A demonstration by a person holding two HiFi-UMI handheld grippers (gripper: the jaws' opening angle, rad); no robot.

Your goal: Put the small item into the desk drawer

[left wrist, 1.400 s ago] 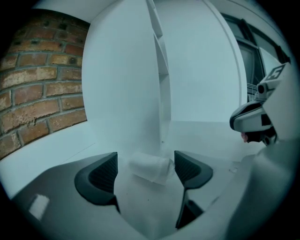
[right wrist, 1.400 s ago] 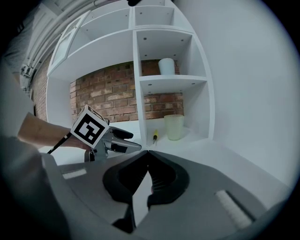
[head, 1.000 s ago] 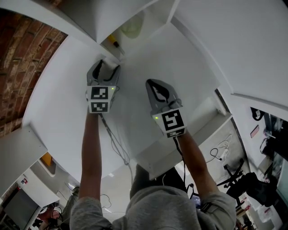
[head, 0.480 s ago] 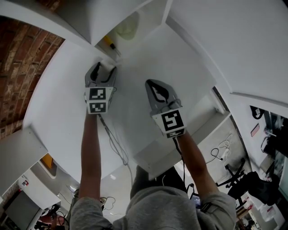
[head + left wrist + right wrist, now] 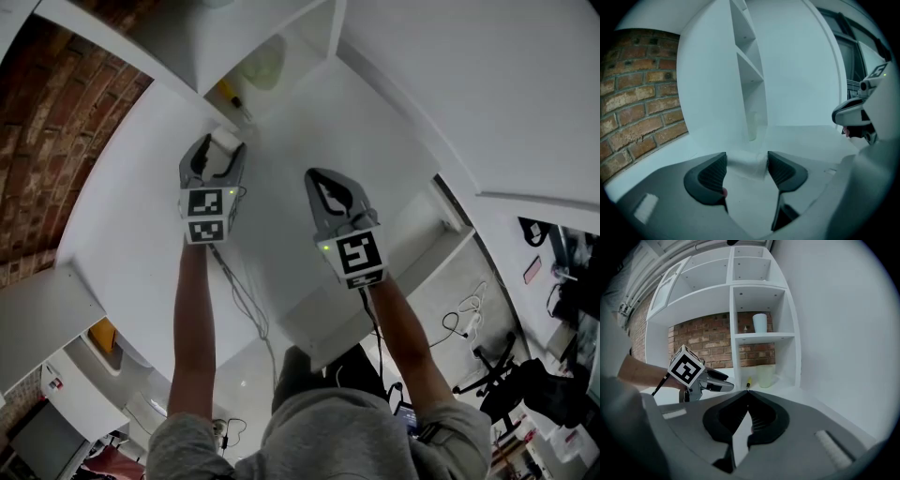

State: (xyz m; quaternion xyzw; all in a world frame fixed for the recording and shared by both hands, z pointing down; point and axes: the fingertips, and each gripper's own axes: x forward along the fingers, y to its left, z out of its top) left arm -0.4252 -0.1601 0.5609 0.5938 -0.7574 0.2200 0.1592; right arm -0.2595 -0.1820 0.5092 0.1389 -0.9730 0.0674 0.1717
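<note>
We see the left gripper [image 5: 218,147] with its jaws spread on either side of a small white item [image 5: 746,162], which rests on the white desk [image 5: 131,206] just before the shelf unit [image 5: 759,333]. The item sits right at the jaw tips, and its longer side seems to lie across the gap. The right gripper [image 5: 325,178] hangs nearby, clenched and empty, farther from the item. We judge that only a squeeze is needed.

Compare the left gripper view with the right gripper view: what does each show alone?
Only the left gripper view: a small white block between the left gripper's parted jaws. Only the right gripper view: a cup on a shelf, a yellow-handled item, the right gripper's closed jaws. Both: brick wall, white shelving, white desk.
</note>
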